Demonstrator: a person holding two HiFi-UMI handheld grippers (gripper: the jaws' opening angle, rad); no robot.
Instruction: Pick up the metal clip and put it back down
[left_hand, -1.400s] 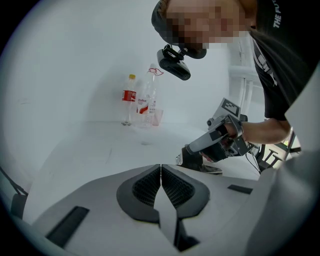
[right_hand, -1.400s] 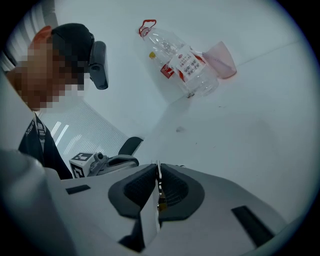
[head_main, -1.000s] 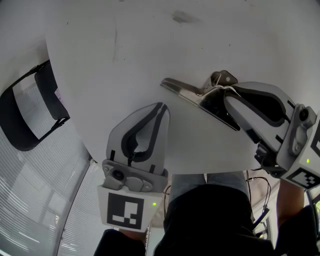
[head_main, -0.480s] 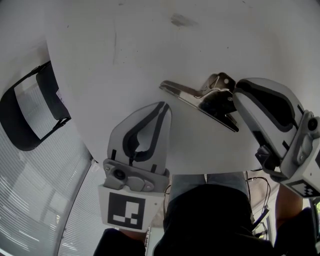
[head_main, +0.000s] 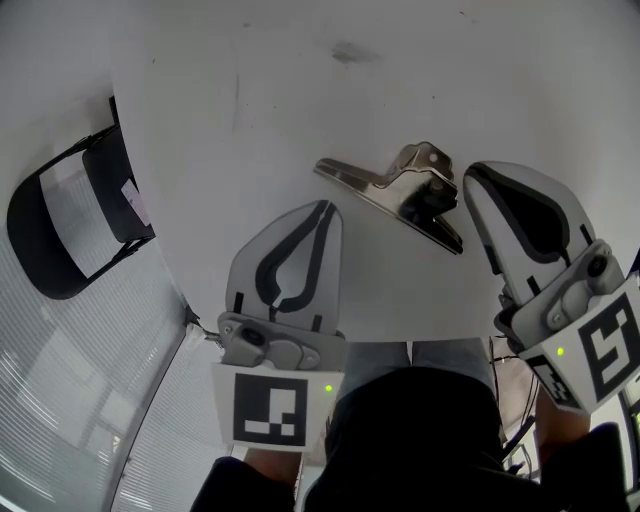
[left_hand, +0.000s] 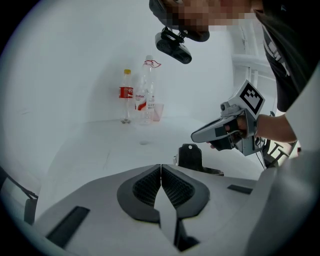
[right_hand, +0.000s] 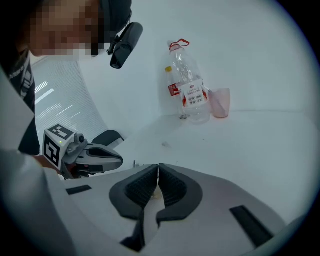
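Metal clip (head_main: 395, 190) lies free on worktop (head_main: 300, 100) just beside right gripper (head_main: 475, 180), whose jaws have just been closing on nothing; left gripper (head_main: 325, 210) jaws are together; bottles (right_hand: 190, 95) show only in gripper views.

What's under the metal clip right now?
Only the white table shows. The metal clip rests directly on it, with nothing else around its edges. The patch of table beneath the clip's body is covered, so that spot can't be checked.

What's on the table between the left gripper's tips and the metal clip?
Nothing. In the head view, only bare white table separates the left gripper from the metal clip.
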